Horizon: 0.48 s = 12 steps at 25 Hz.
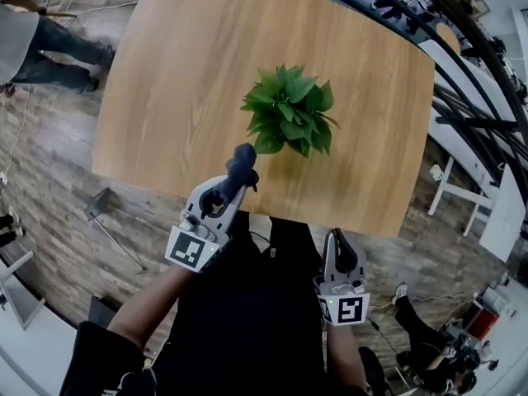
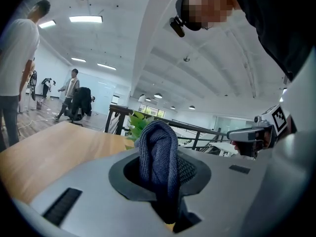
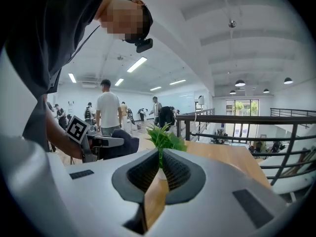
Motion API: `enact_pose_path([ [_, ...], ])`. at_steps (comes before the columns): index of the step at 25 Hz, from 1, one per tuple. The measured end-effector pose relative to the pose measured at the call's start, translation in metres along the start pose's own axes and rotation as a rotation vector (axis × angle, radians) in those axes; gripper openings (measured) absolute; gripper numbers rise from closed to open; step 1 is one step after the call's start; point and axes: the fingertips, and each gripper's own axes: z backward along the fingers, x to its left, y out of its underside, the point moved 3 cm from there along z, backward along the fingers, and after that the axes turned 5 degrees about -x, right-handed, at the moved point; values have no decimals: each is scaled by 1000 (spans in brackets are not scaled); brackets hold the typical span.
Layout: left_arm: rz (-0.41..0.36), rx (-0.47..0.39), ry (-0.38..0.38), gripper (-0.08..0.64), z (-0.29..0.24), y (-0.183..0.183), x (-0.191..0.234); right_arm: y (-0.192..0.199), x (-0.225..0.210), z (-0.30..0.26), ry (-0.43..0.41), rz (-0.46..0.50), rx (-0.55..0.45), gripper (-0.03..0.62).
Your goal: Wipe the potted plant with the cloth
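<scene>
Wooden table (image 1: 165, 73): one plant (image 1: 289, 110), one cloth (image 1: 241, 167).

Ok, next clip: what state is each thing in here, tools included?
Left tool: shut on the cloth.
Dark blue knitted cloth: bunched, sticking out of the left tool close to the plant's leaves; contact unclear.
Right tool: shut, nothing held, back at the table's near edge.
Green leafy potted plant: upright on the light wooden table.

Left gripper (image 1: 234, 181): extended forward — jaws clamped on cloth (image 1: 242, 160).
Right gripper (image 1: 340, 242): close to the body, jaws together, empty.
Left forearm (image 1: 148, 304): bare, apparently angled inward.
</scene>
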Motion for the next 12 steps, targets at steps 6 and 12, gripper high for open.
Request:
enact_pose_path([
  [6, 41, -44, -30, 92, 12, -2, 17, -5, 10, -11, 41, -27, -27, 20],
  [12, 7, -18, -35, 92, 21, 15, 26, -15, 10, -47, -34, 14, -80, 20],
])
